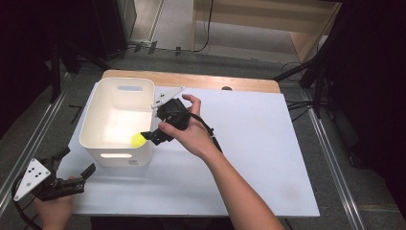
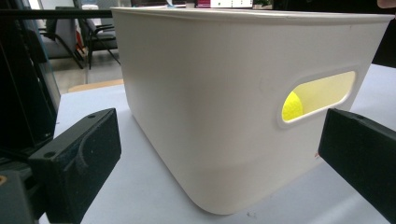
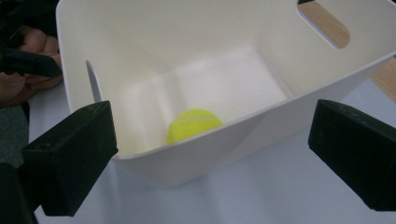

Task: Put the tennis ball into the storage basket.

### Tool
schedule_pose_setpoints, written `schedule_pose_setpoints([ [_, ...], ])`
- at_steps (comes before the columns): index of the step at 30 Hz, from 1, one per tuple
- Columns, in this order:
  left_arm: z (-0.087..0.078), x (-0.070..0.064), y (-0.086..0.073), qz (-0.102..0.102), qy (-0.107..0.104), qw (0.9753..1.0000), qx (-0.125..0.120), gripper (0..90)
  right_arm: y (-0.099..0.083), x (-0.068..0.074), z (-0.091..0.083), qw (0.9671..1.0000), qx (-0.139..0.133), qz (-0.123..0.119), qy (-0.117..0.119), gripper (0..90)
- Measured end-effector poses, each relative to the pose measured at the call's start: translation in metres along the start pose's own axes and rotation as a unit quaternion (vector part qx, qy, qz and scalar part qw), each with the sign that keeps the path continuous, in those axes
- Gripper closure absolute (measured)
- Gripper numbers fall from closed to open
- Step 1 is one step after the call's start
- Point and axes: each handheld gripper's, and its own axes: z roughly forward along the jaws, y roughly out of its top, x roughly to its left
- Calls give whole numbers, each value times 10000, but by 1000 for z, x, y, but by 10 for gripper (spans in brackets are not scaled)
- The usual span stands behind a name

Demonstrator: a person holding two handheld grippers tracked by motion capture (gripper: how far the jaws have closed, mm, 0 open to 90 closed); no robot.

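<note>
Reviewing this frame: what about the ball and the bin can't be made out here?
- Tennis ball: lower part hidden by the bin near wall in the right gripper view; a sliver through the handle slot in the left gripper view.
- Right gripper: the hand covers its body in the high view.
- Bin's far side: hidden in the left gripper view.

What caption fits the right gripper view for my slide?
Open right claw above the white bin, a yellow tennis ball resting inside on its floor.

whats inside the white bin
A yellow tennis ball lies on the floor of the bin, near one corner. The near wall covers the ball's lower part and the floor strip behind it.
</note>
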Motion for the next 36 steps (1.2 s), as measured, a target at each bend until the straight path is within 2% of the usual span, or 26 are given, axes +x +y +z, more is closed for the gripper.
schedule_pose_setpoints([
  [9, 0, 0, 0, 15, 7, 10000, 26, 0, -24, -5, -14, 9994, -103, 117, -298, 3],
  [16, 0, -1, 0, 21, 11, 10000, 41, 0, -50, -11, -21, 9989, -113, 287, -365, 3],
  [25, 0, -1, 0, 34, 10, 10000, 47, 0, -78, -13, -32, 9980, -141, 346, -518, 3],
  [36, 1, -1, 0, 64, 23, 10000, 62, 0, -110, -18, -45, 9961, -214, 531, -666, 3],
])
